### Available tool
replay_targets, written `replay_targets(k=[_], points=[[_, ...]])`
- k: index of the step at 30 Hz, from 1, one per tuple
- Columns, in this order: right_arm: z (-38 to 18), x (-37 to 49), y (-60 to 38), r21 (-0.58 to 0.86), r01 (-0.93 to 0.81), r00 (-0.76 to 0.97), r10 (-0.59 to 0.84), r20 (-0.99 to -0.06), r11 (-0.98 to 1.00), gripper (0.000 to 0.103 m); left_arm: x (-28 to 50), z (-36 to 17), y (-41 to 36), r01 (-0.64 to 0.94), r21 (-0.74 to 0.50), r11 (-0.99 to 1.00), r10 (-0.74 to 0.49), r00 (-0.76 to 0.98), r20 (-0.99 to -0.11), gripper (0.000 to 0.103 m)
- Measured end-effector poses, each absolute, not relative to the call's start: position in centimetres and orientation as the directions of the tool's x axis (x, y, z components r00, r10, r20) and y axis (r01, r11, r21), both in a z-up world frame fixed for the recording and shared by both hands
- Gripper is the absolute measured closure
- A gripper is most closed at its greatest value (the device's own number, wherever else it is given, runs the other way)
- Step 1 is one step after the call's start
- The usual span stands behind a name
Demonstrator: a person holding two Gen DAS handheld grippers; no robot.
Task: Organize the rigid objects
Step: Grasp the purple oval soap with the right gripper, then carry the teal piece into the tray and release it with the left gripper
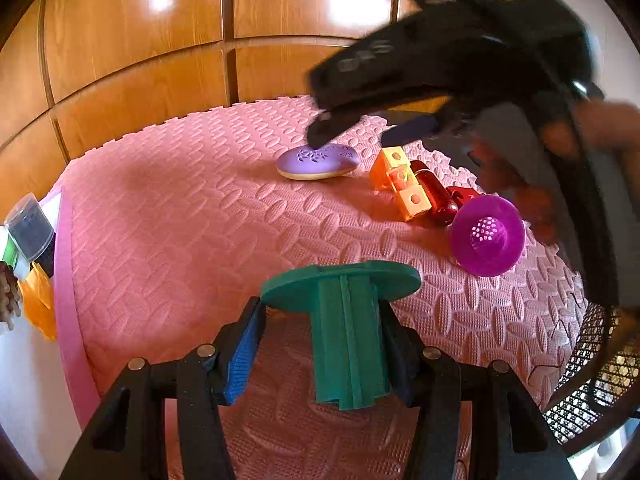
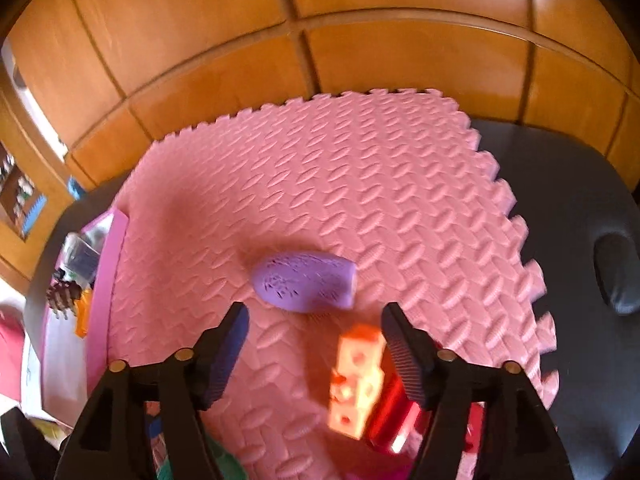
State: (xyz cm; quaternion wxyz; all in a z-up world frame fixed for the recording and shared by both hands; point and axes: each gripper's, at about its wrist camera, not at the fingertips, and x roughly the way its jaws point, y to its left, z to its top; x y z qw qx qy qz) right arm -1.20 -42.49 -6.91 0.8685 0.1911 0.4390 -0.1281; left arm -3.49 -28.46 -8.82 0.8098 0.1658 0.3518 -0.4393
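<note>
Pink foam mat covers the work surface, wood panelling behind. Left gripper holds a green flanged piece — its ribbed stem sits against the right finger, flange outward; the blue pad at 9 o'clock stands apart from the stem, so a full pinch cannot be told. Right gripper hangs spread wide, nothing between its pads. A purple oval disc lies on the mat just beyond its tips, at 12 o'clock. An orange block strip lies close inside its right finger, red piece beside it. From the left wrist view — a purple perforated cup rests at 2 o'clock.
</note>
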Motion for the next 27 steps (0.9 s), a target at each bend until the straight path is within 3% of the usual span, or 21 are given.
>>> replay_targets(k=[3,11,12,21,27], points=[[-7.8,1.1,-42.5,0.151,0.406,0.506,-0.084,-0.858,0.902,0.02,-3.4,-8.8,-28.3,0.828,-0.051,0.558,-0.601,0.361,-0.714,0.047],[-10.1,4.5,-42.8,0.129,0.429,0.418,-0.07,-0.906,0.894,0.02,-3.1,-8.9,-28.2,0.829,-0.074,0.555,-0.613,0.347,-0.709,0.047],[-10.1,4.7,-42.5,0.104,0.423,0.422,-0.094,-0.902,0.9,0.025,-3.1,-8.9,-28.1,0.829,-0.076,0.555,-0.615,0.346,-0.708,0.047],[-10.3,4.0,-37.4,0.098,0.183,0.465,0.002,-0.885,0.978,0.025,-3.2,-8.8,-28.0,0.831,-0.074,0.551,-0.615,0.344,-0.71,0.048],[-10.7,2.8,-36.3,0.077,0.139,0.486,0.0,-0.874,0.987,0.025,-3.9,-8.8,-27.2,0.832,-0.049,0.552,-0.595,0.352,-0.723,0.048]])
